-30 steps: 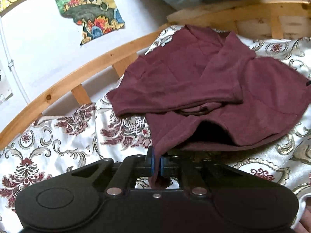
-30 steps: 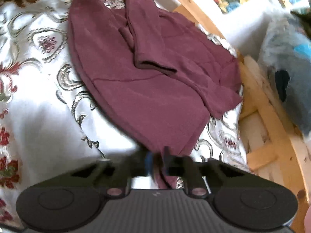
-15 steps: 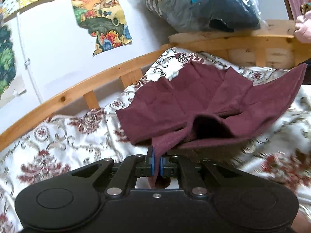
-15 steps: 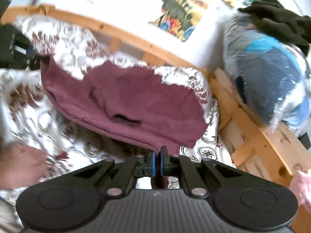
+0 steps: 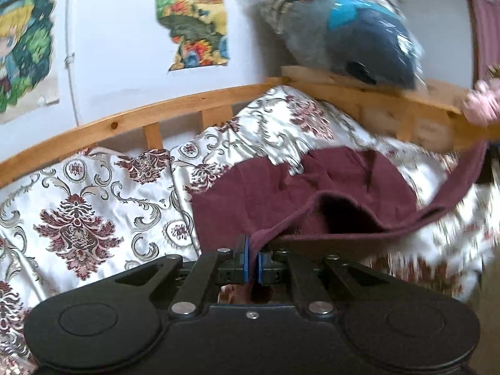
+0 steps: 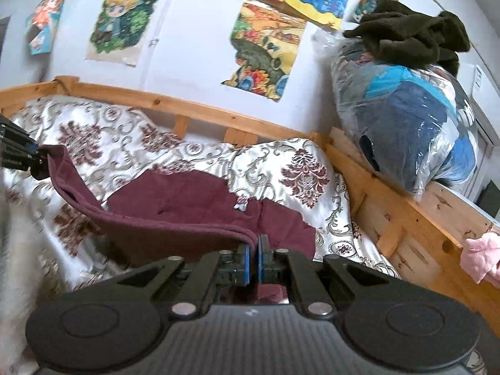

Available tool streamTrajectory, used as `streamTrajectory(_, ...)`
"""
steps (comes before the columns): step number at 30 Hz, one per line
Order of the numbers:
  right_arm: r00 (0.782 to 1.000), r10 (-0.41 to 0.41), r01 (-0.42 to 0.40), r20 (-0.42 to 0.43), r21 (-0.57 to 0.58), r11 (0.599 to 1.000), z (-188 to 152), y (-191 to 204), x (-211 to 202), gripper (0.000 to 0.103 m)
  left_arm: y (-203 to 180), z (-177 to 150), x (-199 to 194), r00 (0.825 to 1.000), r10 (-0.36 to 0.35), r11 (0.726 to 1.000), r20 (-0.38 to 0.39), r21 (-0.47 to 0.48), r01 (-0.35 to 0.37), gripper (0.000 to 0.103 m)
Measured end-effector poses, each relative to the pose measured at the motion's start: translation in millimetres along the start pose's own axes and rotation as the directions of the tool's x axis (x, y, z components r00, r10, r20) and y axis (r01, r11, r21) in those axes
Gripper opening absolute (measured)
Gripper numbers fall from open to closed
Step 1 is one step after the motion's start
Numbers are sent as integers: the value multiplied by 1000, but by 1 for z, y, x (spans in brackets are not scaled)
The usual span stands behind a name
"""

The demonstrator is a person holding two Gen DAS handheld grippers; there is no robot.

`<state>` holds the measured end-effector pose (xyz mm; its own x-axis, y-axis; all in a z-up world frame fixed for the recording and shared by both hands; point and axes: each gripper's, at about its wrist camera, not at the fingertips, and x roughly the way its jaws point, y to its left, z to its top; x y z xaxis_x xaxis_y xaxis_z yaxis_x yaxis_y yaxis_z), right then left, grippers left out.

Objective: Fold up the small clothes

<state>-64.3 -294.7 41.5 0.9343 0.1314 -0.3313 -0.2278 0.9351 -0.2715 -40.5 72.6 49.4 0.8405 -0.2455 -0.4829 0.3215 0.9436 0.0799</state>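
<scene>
Across the floral bedspread (image 6: 281, 159) of the wooden-railed bed (image 6: 200, 111) lies most of the maroon garment (image 6: 175, 197), its far part resting on the cover while its near hem is lifted clear and stretched between the two tools. That bed is the biggest source of trouble: the cover looks glossy and slippery, so if the hem is carried forward for a fold, the part still lying down may slide or bunch with it instead of staying put, and the fold would land crooked.

Next in size, the plastic-wrapped bundle (image 6: 403, 125) on the footboard, with a dark fleece item (image 6: 412, 34) on top, sits near the right side; a wide swing of that arm could knock it.

The garment itself is the likelier problem. A sleeve or loose flap seems to be tucked under the raised layer, where the left view shows a dark hollow (image 5: 340, 215), and it could be trapped inside the fold as a lump. The hem also sags between the grips, so uneven height or tension would skew the edge.

Smallest, the grips. The left gripper (image 5: 252, 261) is clamped on a thin corner of the maroon cloth, and the right gripper (image 6: 252, 257) is likewise pinched tight on the hem's other end; it also shows at the left edge of the right view (image 6: 28, 159). Each holds only a narrow bite, so a sharp tug could pull a corner free and drop that side.
</scene>
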Motion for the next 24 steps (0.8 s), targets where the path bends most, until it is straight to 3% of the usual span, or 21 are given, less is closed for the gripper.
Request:
streamTrajectory(7,995,-71,69,72,30,997,21,-21,74,6,8,66,75,996,87,995,-34,-37,-89,6)
streamTrajectory(14,990,-114,104,88,108,989,26,-43,175,7,27,114,170,981,128,981,-147,-126,-147,6)
streamTrajectory(18,992,-104,93,68,148,985,12,-52,230,7,29,121,220,966,158,971,-205,-146,-190,6)
streamTrajectory(24,996,-83,75,26,212,974,-16,-57,297,8,30,105,288,937,195,970,-291,-85,-228,6)
